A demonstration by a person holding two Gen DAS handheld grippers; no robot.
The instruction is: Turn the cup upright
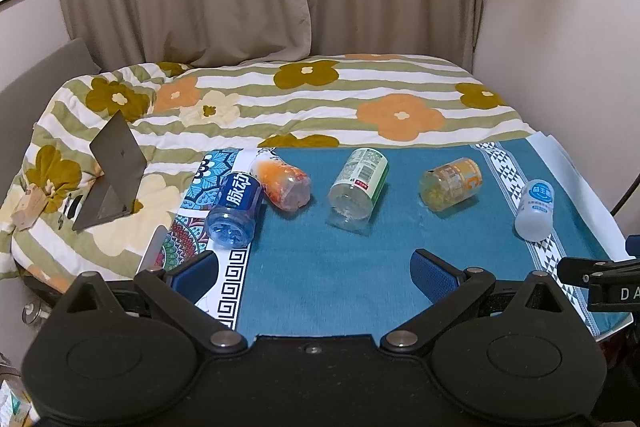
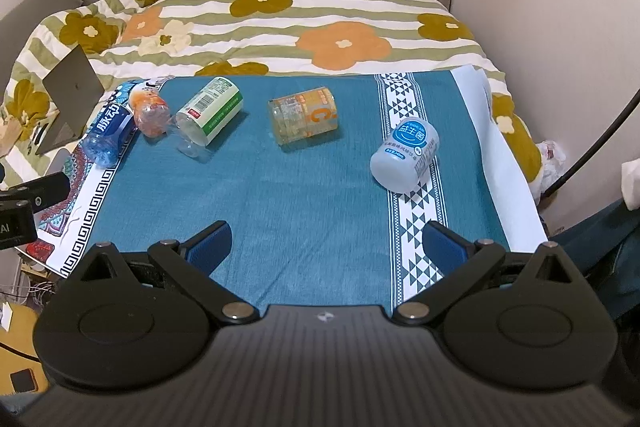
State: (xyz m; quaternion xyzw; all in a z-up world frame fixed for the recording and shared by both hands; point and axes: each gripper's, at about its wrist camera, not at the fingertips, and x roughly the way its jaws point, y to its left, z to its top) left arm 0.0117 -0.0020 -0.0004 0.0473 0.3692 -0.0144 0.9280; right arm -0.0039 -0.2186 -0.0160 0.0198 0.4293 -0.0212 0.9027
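Observation:
Several cut-bottle cups lie on their sides on a teal cloth point(image 1: 320, 267) point(image 2: 280, 195): a blue cup point(image 1: 235, 209) point(image 2: 108, 137), an orange-pink cup point(image 1: 285, 183) point(image 2: 150, 113), a green-and-white cup point(image 1: 360, 183) point(image 2: 210, 115), a yellow-orange cup point(image 1: 450, 183) point(image 2: 304, 117) and a white cup with a blue label point(image 1: 536, 209) point(image 2: 404, 155). My left gripper point(image 1: 316, 267) is open and empty, above the cloth's near edge. My right gripper point(image 2: 326, 243) is open and empty, short of the white cup.
The cloth lies on a bed with a floral striped quilt point(image 1: 320, 99) point(image 2: 280, 27). An open laptop point(image 1: 112, 171) point(image 2: 68, 95) stands on the quilt at left. Curtains and walls close in behind and right. Part of the other gripper shows at right point(image 1: 600, 279) and left point(image 2: 24, 203).

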